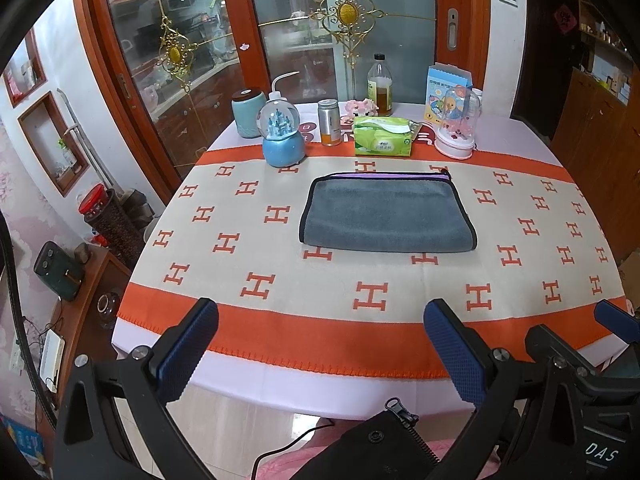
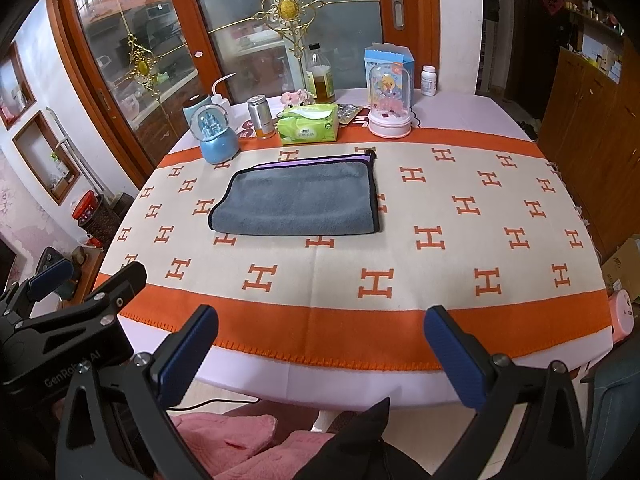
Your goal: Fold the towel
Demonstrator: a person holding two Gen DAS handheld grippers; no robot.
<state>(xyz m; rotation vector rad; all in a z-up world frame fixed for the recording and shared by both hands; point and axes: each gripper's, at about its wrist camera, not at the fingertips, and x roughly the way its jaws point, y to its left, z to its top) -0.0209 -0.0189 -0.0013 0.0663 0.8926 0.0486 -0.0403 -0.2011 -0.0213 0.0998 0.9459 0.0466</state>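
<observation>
Towel (image 1: 387, 216) lies folded, underside hidden; both hand-held grippers, left (image 1: 320, 352) and right (image 2: 320, 356), released.

Carton (image 2: 624, 268) cropped at right edge

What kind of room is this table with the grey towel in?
Most likely a dining area in a home. The towel lies on a table under an orange patterned tablecloth, household bits like a tissue pack and a snow globe line the far edge, and glazed wooden sliding doors stand behind.
</observation>
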